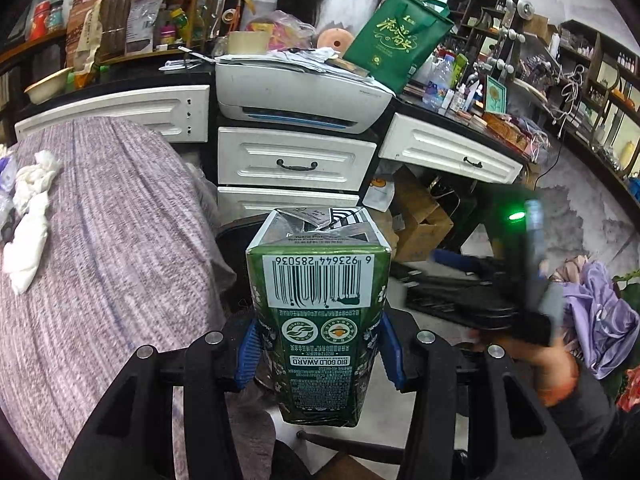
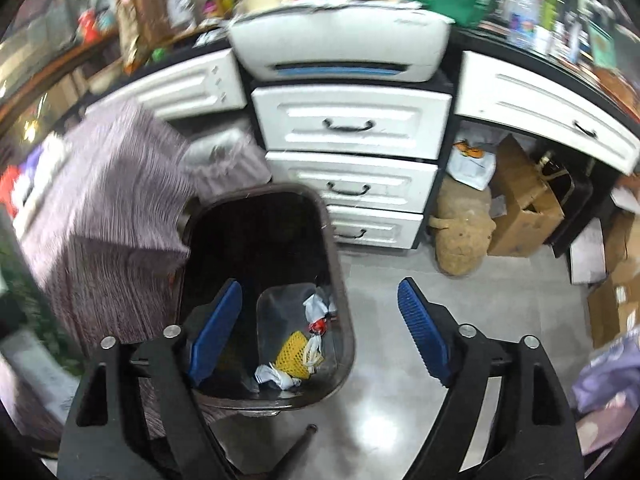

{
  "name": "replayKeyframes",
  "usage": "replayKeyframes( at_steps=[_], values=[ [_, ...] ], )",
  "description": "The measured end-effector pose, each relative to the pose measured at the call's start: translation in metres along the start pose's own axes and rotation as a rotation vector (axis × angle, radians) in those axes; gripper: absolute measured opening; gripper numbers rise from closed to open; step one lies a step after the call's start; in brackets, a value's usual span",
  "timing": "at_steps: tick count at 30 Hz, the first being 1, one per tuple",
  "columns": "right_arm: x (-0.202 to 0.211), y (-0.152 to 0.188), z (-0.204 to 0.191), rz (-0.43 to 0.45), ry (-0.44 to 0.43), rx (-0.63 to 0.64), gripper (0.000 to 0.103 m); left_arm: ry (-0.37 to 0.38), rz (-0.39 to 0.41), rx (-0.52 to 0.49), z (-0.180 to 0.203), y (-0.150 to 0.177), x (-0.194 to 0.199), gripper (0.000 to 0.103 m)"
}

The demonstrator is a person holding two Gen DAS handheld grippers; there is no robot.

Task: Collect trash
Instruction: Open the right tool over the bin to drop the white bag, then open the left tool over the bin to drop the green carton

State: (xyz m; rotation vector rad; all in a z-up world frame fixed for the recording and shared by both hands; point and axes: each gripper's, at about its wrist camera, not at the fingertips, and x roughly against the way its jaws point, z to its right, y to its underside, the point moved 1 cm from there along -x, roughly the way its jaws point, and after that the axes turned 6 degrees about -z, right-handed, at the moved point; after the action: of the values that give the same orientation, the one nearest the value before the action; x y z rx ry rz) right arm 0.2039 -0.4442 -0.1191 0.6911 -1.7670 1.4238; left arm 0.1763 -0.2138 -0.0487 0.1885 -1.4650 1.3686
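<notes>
My left gripper (image 1: 319, 350) is shut on a green drink carton (image 1: 318, 304) with a barcode, held upright in the air beside the purple-covered table (image 1: 104, 240). Crumpled white tissues (image 1: 30, 208) lie on that table at the far left. My right gripper (image 2: 320, 336) is open and empty, hovering over the dark trash bin (image 2: 340, 280) on the floor. Inside the bin lie a yellow mesh piece (image 2: 294, 354), white crumpled paper (image 2: 276, 376) and other scraps. The right gripper also shows blurred in the left wrist view (image 1: 532, 280).
A white drawer cabinet (image 2: 352, 152) with a printer (image 1: 296, 96) on top stands behind the bin. Cardboard boxes (image 2: 520, 200) and a tan sack (image 2: 460, 232) sit under the desk at right. A green bag (image 1: 396, 40) and clutter fill the desk. A stool leg (image 2: 296, 452) is below.
</notes>
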Motion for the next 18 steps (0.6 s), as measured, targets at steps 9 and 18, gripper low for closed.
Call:
replayKeyframes(
  at_steps=[9,18],
  values=[
    [0.040,0.013,0.036,0.063,0.008,-0.128,0.083,-0.011,-0.075,-0.015,0.008,-0.007,-0.043,0.049],
    [0.046,0.027,0.056,0.055,0.000,-0.171,0.083,-0.056,-0.145,-0.027,0.018,-0.017,-0.088,0.049]
  ],
)
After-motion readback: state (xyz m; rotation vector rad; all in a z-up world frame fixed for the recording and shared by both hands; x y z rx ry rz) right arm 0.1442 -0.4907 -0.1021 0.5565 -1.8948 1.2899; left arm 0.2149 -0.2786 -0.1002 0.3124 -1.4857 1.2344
